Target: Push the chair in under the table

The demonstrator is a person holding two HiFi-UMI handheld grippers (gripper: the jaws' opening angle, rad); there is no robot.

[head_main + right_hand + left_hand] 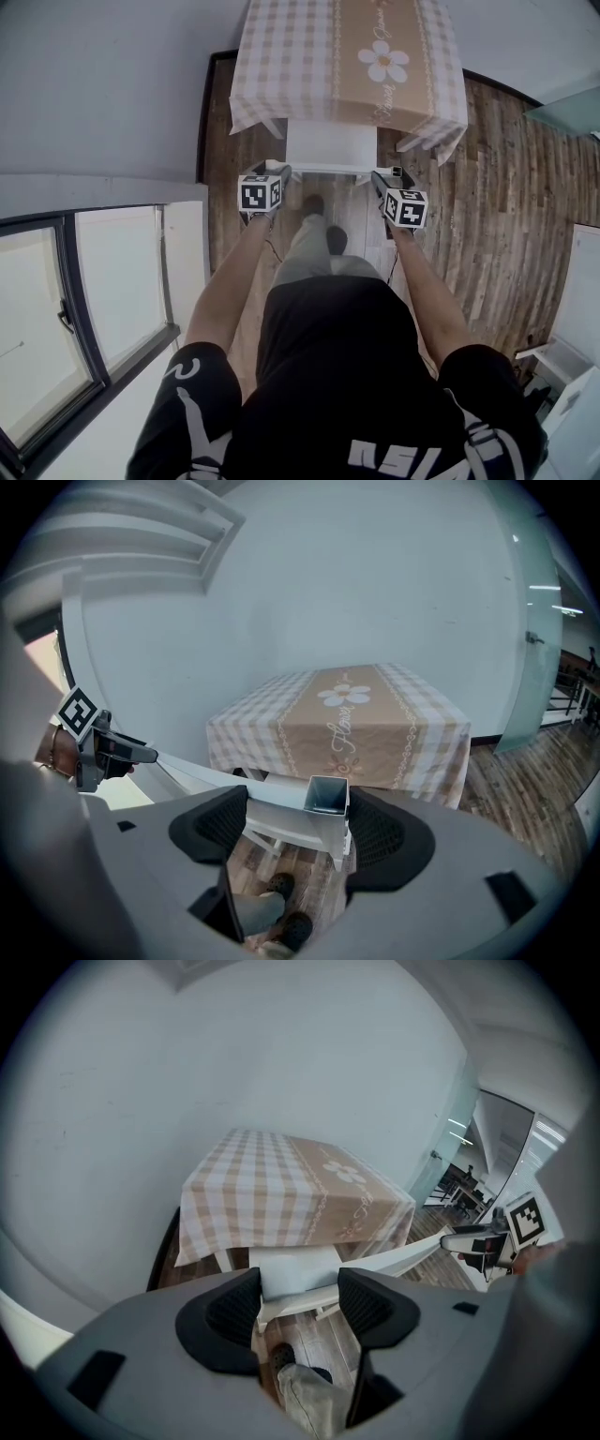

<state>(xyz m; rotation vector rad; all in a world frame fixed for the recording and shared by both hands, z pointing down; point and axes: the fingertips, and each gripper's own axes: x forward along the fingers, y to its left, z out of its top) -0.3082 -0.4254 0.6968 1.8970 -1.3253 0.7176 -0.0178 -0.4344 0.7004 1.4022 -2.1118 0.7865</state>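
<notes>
A white chair point(330, 145) stands partly under a table point(281, 56) draped in a beige checked cloth with a daisy print. Its top back rail point(328, 171) faces me. My left gripper point(279, 174) is at the rail's left end and my right gripper point(381, 178) at its right end. In the left gripper view the rail point(375, 1265) runs between the open jaws of the left gripper point(300, 1302), with the table point(281, 1194) beyond. In the right gripper view the chair's square post end point(328, 797) sits between the jaws of the right gripper point(298, 832), close to the right one.
A wall runs along the left, with a large window point(84, 309) lower down. Wooden floor point(506, 187) spreads to the right, where white furniture point(577, 309) stands. A glass panel point(539, 649) is beyond the table. The person's shoe point(314, 203) is just behind the chair.
</notes>
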